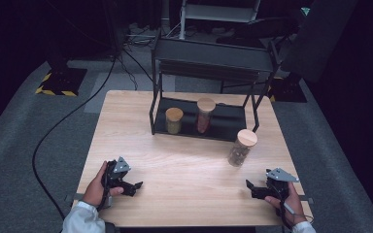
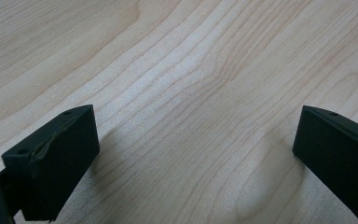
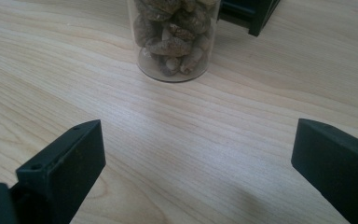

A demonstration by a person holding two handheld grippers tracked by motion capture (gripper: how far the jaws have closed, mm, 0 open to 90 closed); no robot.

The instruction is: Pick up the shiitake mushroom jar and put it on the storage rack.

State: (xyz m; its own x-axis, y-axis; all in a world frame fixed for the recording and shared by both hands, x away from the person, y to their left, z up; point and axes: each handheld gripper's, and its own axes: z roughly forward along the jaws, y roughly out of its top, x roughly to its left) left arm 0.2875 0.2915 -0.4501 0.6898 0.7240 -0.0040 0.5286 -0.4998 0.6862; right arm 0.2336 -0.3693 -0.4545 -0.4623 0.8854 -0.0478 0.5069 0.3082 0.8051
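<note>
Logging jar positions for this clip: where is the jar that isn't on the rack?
In the high view the nut-filled jar stands on the table, right of centre, just off the black rack's front right leg, ahead of the right tool.

Two jars [image 1: 174, 120] on the rack's shelf [image 1: 228, 127], third jar [image 1: 242, 147] on table [image 1: 184, 165] before it.

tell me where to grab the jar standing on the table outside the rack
Grip the jar around the middle of its clear round body, below the wooden lid, coming level from the near right with the right tongs. It stands upright, and those open jaws already face it.
</note>
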